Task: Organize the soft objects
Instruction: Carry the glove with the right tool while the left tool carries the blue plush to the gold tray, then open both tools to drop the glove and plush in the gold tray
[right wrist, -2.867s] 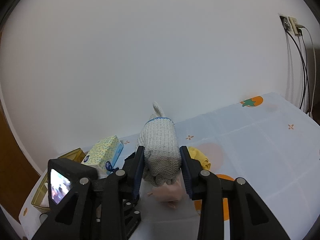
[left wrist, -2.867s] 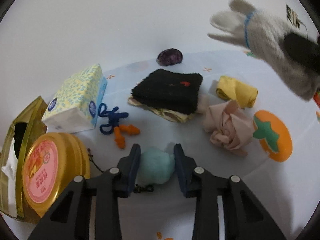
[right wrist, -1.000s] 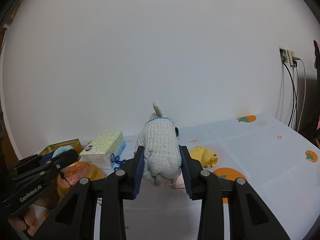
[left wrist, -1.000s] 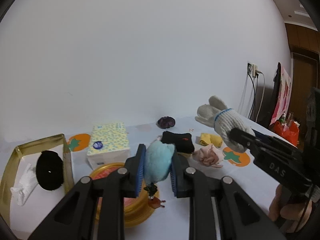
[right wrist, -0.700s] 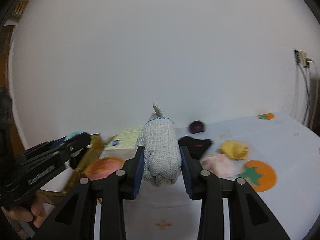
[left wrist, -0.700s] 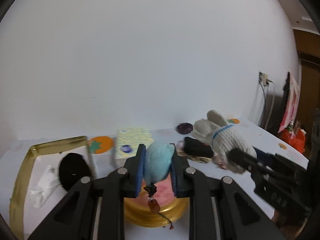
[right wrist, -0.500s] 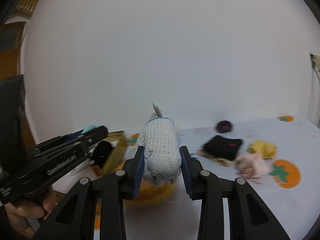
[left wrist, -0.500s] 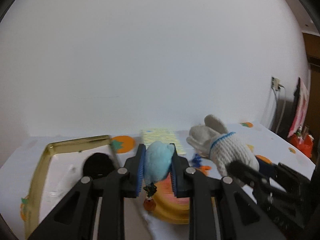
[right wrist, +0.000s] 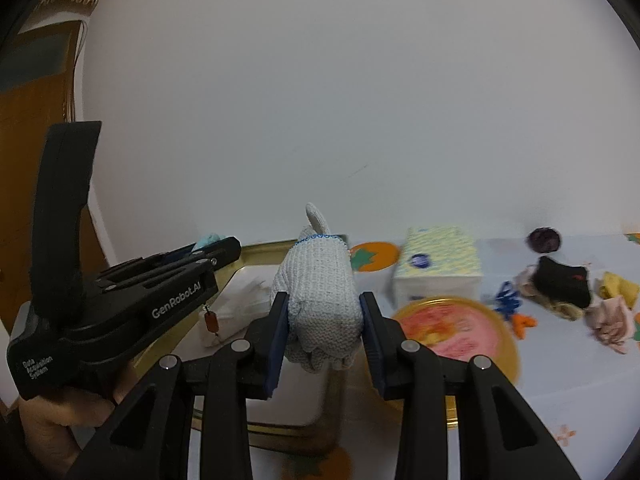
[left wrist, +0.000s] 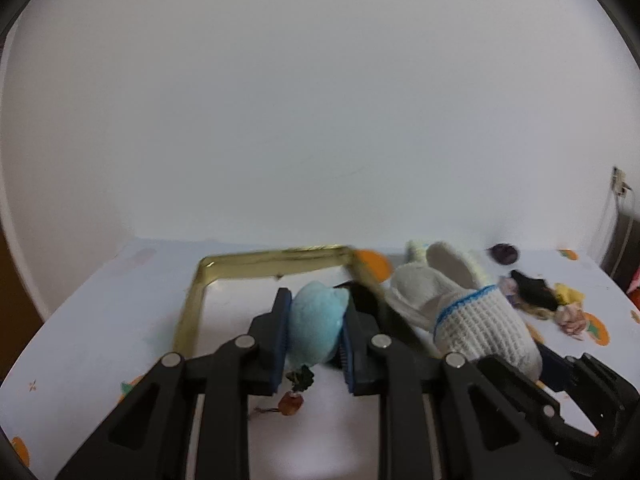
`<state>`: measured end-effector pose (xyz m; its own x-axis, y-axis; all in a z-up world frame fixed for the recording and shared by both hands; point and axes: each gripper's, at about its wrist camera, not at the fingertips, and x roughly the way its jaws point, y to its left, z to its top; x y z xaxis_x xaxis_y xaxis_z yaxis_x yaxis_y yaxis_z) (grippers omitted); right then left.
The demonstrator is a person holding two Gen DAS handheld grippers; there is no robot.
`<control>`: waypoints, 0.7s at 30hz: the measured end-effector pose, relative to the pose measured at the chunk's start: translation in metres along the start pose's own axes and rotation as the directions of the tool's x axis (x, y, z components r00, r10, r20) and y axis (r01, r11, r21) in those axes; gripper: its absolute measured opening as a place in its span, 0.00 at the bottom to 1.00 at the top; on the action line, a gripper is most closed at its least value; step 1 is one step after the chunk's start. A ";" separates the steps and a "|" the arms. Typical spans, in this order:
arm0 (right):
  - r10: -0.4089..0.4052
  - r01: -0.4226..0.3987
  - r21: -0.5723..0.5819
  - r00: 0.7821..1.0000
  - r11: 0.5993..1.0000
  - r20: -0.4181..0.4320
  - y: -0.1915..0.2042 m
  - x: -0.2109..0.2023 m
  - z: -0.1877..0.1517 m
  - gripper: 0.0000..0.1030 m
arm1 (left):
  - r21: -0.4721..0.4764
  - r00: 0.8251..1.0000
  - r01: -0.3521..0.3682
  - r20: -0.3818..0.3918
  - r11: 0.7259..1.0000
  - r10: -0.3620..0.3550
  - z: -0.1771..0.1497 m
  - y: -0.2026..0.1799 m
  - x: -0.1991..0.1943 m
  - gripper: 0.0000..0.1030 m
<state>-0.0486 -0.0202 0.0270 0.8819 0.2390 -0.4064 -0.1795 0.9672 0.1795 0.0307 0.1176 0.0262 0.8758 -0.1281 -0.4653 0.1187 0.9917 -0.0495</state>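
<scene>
both grippers have swung left since the earlier frames, away from the pile of cloths and over toward the gold tray (left wrist: 192, 304). the left gripper (left wrist: 314, 336) has its jaws pinching a pale blue plush (left wrist: 316, 326), a small charm dangling under it, held above the tray's near end. the right gripper (right wrist: 324, 332) has its jaws pinching a white knitted glove (right wrist: 320, 292), cuff pointing away, above the tray's corner. only the right view shows the hand (right wrist: 60, 428) gripping the left tool, the gold tin (right wrist: 460, 332) with its pink lid, the tissue box (right wrist: 438, 264) and a white cloth lying inside the tray. the left view shows the desk (left wrist: 100, 320) left of the tray and something black in the tray, mostly hidden behind the jaws.
</scene>
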 end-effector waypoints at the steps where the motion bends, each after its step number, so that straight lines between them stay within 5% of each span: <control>1: 0.007 -0.007 0.000 1.000 1.000 -0.011 0.004 0.006 0.000 0.37 | -0.005 1.000 -0.014 -0.016 1.000 0.014 -0.001 0.004 0.002 0.20; 9: 0.028 -0.027 0.012 0.996 1.000 -0.084 0.007 0.039 0.000 0.37 | 0.011 0.983 -0.114 -0.143 0.993 0.114 -0.014 0.018 0.022 0.20; 21: 0.085 -0.085 -0.001 0.989 0.996 -0.119 0.005 0.064 0.002 0.39 | 0.050 0.955 -0.204 -0.208 0.978 0.210 -0.022 0.026 0.037 0.25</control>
<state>0.0078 -0.0001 0.0036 0.8055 0.3286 -0.4931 -0.2546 0.9434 0.2127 0.0561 0.1388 -0.0118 0.7645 0.0880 -0.6386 -0.0389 0.9951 0.0905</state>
